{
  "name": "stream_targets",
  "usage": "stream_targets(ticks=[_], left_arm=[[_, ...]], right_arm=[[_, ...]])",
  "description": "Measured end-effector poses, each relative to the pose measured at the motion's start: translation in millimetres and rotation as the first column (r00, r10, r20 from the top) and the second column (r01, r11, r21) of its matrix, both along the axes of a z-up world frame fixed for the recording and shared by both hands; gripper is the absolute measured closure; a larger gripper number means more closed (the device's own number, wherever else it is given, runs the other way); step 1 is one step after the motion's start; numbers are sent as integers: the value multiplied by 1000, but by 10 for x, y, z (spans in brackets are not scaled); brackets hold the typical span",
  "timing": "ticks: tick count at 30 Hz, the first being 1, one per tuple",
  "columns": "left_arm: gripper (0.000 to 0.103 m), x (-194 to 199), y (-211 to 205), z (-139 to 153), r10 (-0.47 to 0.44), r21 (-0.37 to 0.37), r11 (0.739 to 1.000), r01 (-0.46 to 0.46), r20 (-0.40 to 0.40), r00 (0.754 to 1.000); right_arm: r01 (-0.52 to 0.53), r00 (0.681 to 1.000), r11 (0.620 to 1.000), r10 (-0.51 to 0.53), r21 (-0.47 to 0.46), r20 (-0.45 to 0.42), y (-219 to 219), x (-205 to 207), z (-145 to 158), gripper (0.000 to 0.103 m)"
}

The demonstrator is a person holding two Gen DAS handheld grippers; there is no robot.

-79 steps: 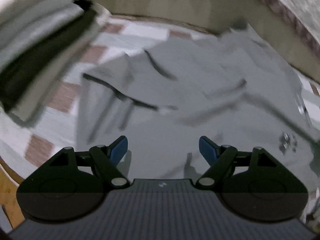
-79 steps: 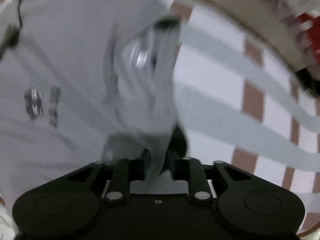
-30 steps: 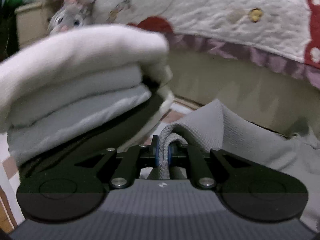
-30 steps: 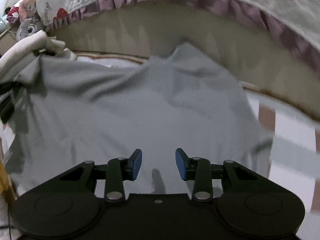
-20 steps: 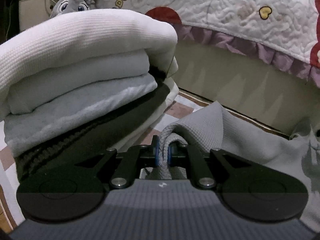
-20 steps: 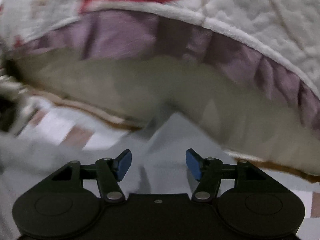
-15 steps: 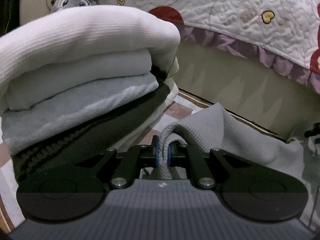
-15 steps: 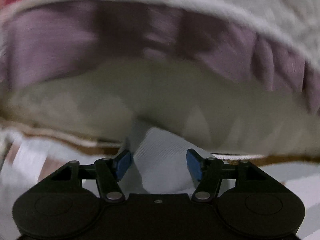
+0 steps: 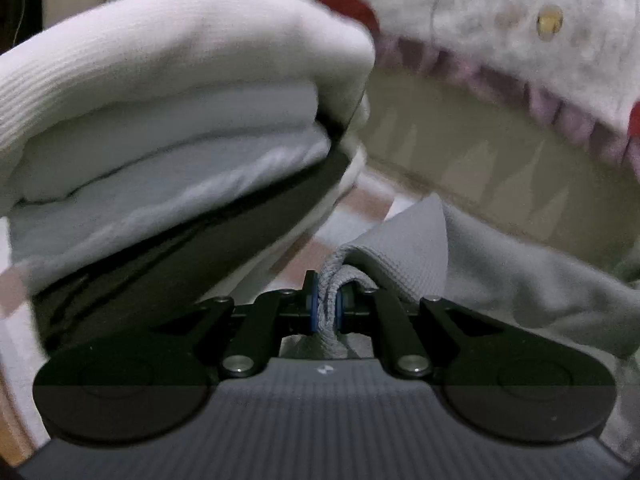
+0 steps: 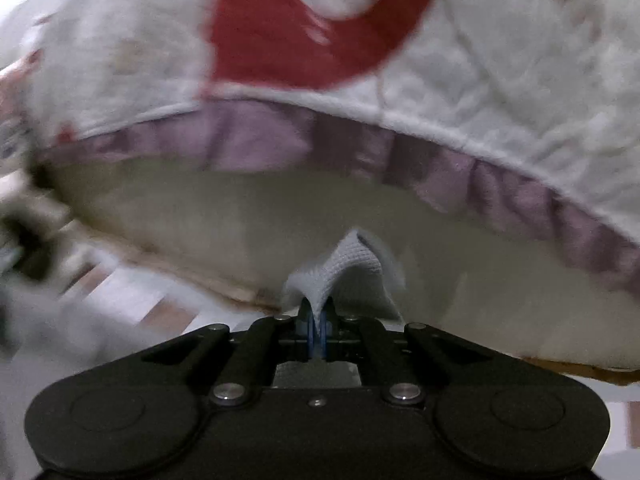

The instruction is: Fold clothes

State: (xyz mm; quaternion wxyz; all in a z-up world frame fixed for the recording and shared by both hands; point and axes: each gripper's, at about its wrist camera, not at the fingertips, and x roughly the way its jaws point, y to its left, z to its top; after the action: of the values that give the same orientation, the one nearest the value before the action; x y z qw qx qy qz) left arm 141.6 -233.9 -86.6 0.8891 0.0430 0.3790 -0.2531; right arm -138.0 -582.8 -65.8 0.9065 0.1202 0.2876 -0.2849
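1. Grey garment (image 9: 500,280): it spreads out to the right of my left gripper (image 9: 325,312), which pinches a bunched hem of it, pads closed on the cloth.
2. My right gripper (image 10: 316,334) clamps another edge of it (image 10: 344,268); the cloth peaks just ahead of the pads.
3. With a grip on two edges I can, I judge, lift and carry a fold evenly.
4. A stack (image 9: 168,120) of folded clothes sits close ahead to my left, the quilt (image 10: 500,60) beyond, so room is tight.

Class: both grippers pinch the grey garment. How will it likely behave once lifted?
The grey garment likely flops and sags: it bunches in the left gripper and peaks limply above the right gripper. Its textured knit probably resists slipping.
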Motion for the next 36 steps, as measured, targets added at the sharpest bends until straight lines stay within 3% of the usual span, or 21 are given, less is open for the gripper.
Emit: stream_targets(ticks=[3, 5, 6, 7, 9, 11, 13, 15, 18, 20, 24, 26, 28, 30, 31, 33, 34, 35, 36], left_arm=[[95, 2, 13, -212, 0, 143, 990, 19, -128, 992], [95, 27, 76, -315, -3, 122, 992, 31, -228, 974], [94, 25, 86, -309, -3, 117, 993, 31, -234, 972], [93, 3, 85, -265, -1, 127, 992, 27, -206, 979], [89, -43, 83, -176, 4, 145, 989, 18, -149, 989], [83, -90, 86, -112, -1, 140, 990, 18, -121, 993], [81, -105, 107, -65, 1, 116, 993, 12, -110, 994], [81, -106, 140, -17, 10, 82, 997, -1, -106, 994], [81, -134, 219, 77, 35, 28, 999, -33, -71, 997], [81, -155, 271, 148, 50, 4, 999, -50, -35, 998], [81, -216, 367, 293, 79, -99, 992, -74, 44, 996], [81, -277, 391, 399, 96, -120, 989, -81, 126, 987], [74, -336, 349, 462, 83, -98, 993, -65, 202, 976], [51, -316, 252, 388, 25, -75, 997, -13, 164, 986], [51, -302, 204, 346, -3, -65, 998, 12, 141, 990], [51, -222, 102, 198, -46, -48, 998, 49, 55, 997], [50, -183, 45, 126, -65, -36, 997, 65, 16, 998], [48, -149, -7, 60, -81, -22, 997, 80, -19, 997], [46, -149, -26, 25, -81, 3, 997, 81, -23, 996]], right_arm=[[-82, 975, 981, 115, 175, -191, 376, -483, -162, 99], [-65, 918, 947, 180, 314, -353, 566, -696, -436, 98], [-46, 894, 929, 202, 368, -399, 633, -798, -552, 98], [-39, 892, 917, 210, 396, -400, 674, -899, -613, 96], [-31, 919, 906, 192, 422, -344, 640, -1025, -595, 88], [-21, 952, 893, 154, 449, -263, 540, -1079, -492, 63], [-33, 986, 888, 104, 460, -129, 492, -1108, -360, 53], [-48, 998, 884, 61, 465, -13, 444, -1098, -266, 53], [-108, 994, 892, 82, 439, 77, 557, -958, -213, 53], [-165, 986, 894, 153, 417, 62, 692, -777, -264, 49], [-214, 960, 887, 268, 409, -80, 963, -485, -547, 48], [-220, 941, 900, 298, 376, -163, 1097, -420, -652, 40], [-216, 896, 938, 300, 269, -328, 1233, -357, -775, 30], [-217, 818, 967, 255, 133, -515, 1341, -310, -952, 31], [-228, 805, 967, 251, 110, -538, 1355, -314, -990, 33], [-235, 837, 963, 270, 133, -475, 1309, -368, -935, 52], [-232, 852, 961, 276, 153, -445, 1272, -389, -897, 86], [-226, 858, 960, 276, 162, -434, 1234, -402, -854, 94], [-220, 865, 965, 259, 140, -429, 1208, -428, -788, 94]])
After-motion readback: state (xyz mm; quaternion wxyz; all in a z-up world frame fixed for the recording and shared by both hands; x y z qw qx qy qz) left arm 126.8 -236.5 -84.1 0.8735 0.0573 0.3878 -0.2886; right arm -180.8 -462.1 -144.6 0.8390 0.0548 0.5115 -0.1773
